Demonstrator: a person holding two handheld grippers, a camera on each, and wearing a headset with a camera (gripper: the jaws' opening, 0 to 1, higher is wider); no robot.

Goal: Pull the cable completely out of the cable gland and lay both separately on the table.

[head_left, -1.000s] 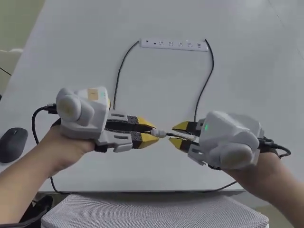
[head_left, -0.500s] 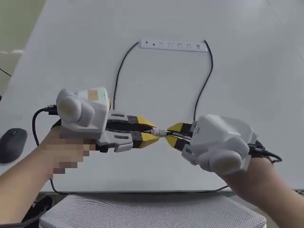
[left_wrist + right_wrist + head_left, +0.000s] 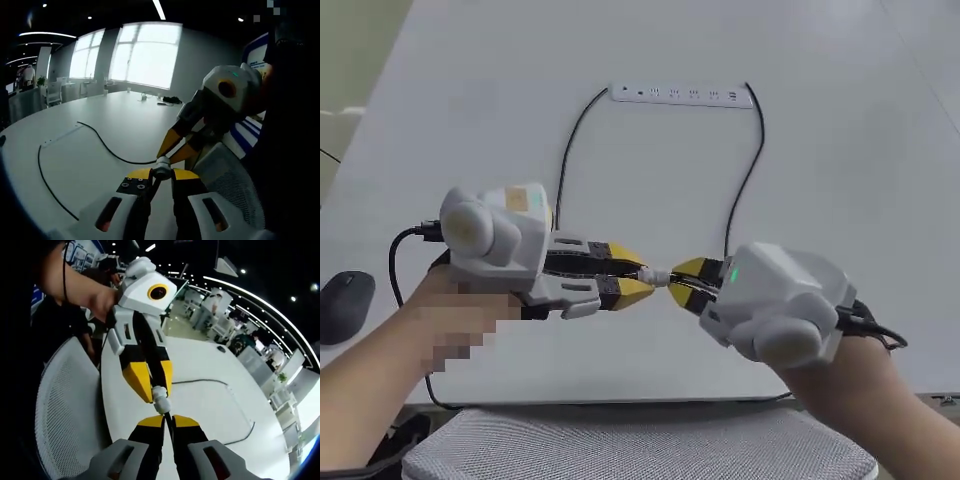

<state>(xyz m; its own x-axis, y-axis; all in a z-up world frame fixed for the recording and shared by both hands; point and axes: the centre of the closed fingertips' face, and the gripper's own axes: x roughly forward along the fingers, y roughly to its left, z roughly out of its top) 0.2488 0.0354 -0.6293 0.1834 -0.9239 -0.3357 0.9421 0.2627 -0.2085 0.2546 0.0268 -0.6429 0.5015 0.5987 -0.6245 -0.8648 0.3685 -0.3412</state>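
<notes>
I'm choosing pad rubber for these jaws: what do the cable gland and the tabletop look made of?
Cable gland: probably moulded plastic, pale grey-white, smooth with a slight sheen; a soft highlight shows on its rounded body, though painted metal cannot be ruled out. Tabletop: smooth matt white, likely laminate; even tone, only faint reflections.

Cable gland (image 3: 161,168) clamped in left hand-held gripper (image 3: 161,175), right hand-held gripper (image 3: 167,156) opposite

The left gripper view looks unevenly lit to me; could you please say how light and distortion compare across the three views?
Left gripper view: windows blown out, left tongs dimmer, table curved by fisheye. Right gripper view: dark ceiling, bright spot lights, scene strongly bowed. Head view: soft even light, power strip straight and sharp.
</notes>
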